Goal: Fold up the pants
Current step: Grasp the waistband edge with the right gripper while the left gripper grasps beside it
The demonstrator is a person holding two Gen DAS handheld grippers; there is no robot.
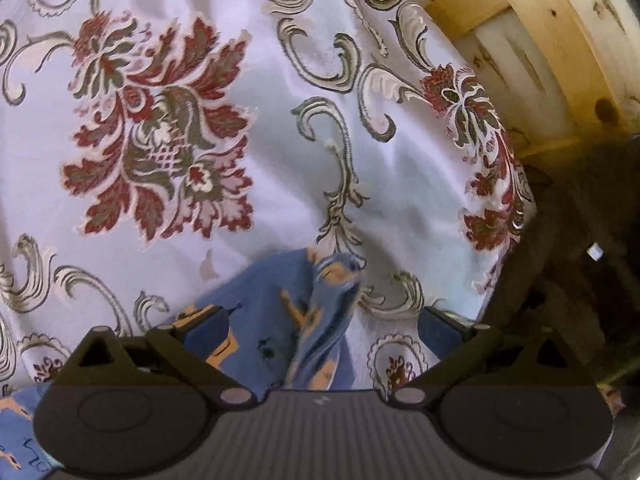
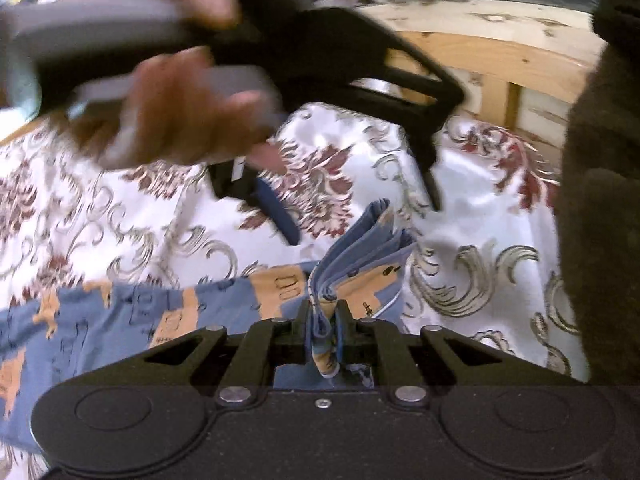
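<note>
**Pants held at one corner; left gripper free**

The pants point(image 2: 132, 312) lie on the patterned bedspread point(image 1: 248, 208), at the near side, a bunched edge lifted. To fold well, in my judgement, the raised edge should be carried over evenly, with a second hold taken before moving.

The right gripper point(image 2: 323, 330) has its jaws pressed together, pinching that gathered edge. The left gripper point(image 1: 320, 320) is spread wide, holding nothing; contact with the cloth beneath cannot be confirmed.

The hand point(image 2: 168, 92) and left tool point(image 2: 360, 216) smear with blur; the pants point(image 2: 120, 312) run off the left edge, and the dark shape point(image 2: 600, 200) at right is perhaps furniture.
</note>
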